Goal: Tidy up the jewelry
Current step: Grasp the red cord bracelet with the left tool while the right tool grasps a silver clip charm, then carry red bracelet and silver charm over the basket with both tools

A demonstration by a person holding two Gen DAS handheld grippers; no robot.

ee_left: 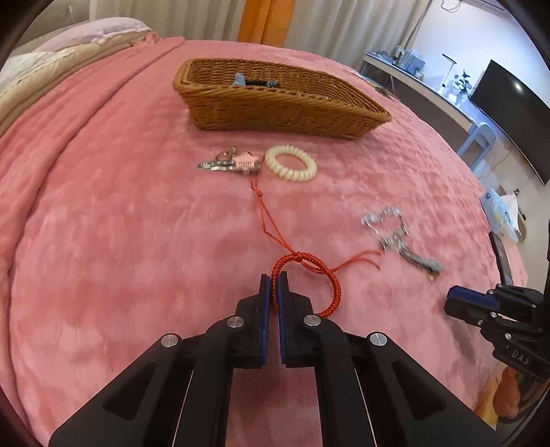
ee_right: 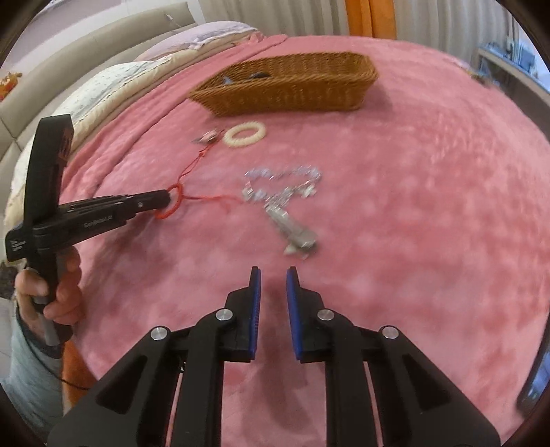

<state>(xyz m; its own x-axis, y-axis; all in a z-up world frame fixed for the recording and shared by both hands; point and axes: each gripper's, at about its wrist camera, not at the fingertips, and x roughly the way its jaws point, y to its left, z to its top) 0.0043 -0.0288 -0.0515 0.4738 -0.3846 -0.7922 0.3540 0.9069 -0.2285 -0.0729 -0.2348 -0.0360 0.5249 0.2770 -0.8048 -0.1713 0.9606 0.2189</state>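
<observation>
While the left gripper [ee_left: 274,280] pinches the red bracelet [ee_left: 306,285] on the pink blanket [ee_left: 103,223], right gripper [ee_right: 274,275] empty, jaws slightly apart, silver necklace [ee_right: 282,192] ahead, wicker basket [ee_left: 275,103] beyond, curtains [ee_left: 343,24] and TV [ee_left: 512,113] behind.

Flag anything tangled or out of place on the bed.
The red braided bracelet, pinched in the left gripper, trails a cord up to the pink charm; they may be snagged. The silver piece lies loose.
</observation>
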